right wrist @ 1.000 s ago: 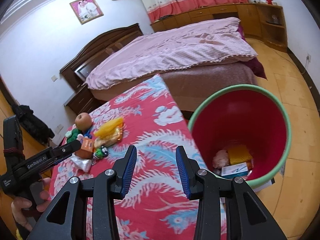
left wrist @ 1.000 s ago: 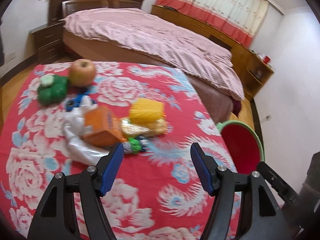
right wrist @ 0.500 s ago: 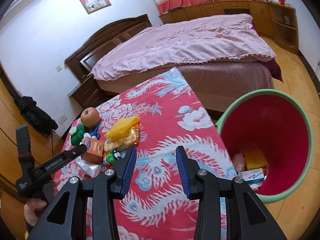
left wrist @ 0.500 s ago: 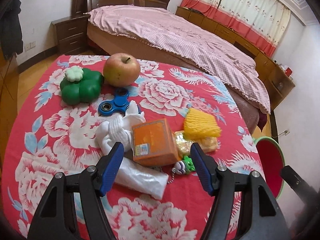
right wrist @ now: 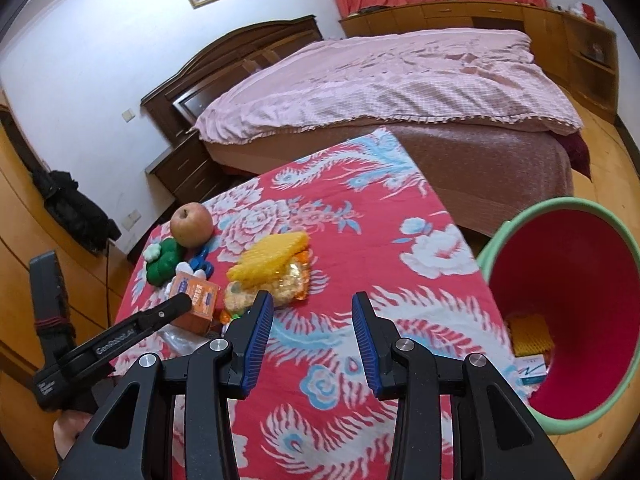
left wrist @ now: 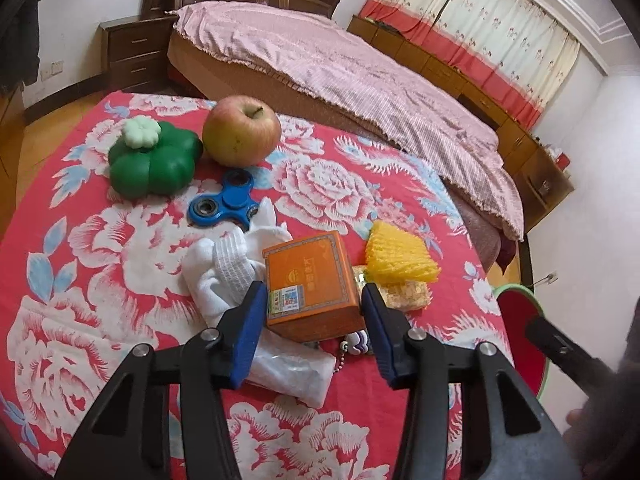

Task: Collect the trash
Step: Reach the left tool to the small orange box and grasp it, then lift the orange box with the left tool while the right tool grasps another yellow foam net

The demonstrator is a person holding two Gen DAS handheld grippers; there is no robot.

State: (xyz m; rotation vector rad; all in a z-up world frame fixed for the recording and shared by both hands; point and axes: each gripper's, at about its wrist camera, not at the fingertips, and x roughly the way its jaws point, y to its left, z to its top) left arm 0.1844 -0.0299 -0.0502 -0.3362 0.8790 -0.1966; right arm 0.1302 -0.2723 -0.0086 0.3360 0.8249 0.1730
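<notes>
1. Counting on the worktop [left wrist: 100, 280], which has a red flowered cloth: one apple [left wrist: 241, 136], one green clover toy [left wrist: 154, 164], one blue fidget spinner [left wrist: 226, 204], one white foam net [left wrist: 224, 272], one orange box [left wrist: 310, 280], one yellow foam net [left wrist: 400, 258], one snack packet [left wrist: 408, 294], one clear plastic bag [left wrist: 288, 368], one small keychain charm [left wrist: 356, 338].
2. One bin [right wrist: 580, 300], green rim and red inside, stands on the floor off the worktop's right edge. Inside it are one yellow foam piece [right wrist: 530, 334] and one white-and-blue carton [right wrist: 532, 368].
3. Left tongs [left wrist: 312, 292]: the orange box fills the gap and the blue pads look pressed on its two sides. The box sits mid-pile, toward the worktop's left edge.
4. Right tongs [right wrist: 313, 300]: jaws apart, nothing between them, over bare cloth between the pile and the bin.
5. Change: the left jaws have just been closing. Half a second ago they stood wide with the box just ahead of the tips. The left view is now nearer the pile. The right view has swung so that the bin sits further right.
6. Around: the apple and the green toy lie toward the far edge, facing the bed [left wrist: 340, 64]. The spinner is just behind the white net.
7. Crowding the box: white net touching on the left, packet and yellow net just to the right, bag and charm at its near side.
</notes>
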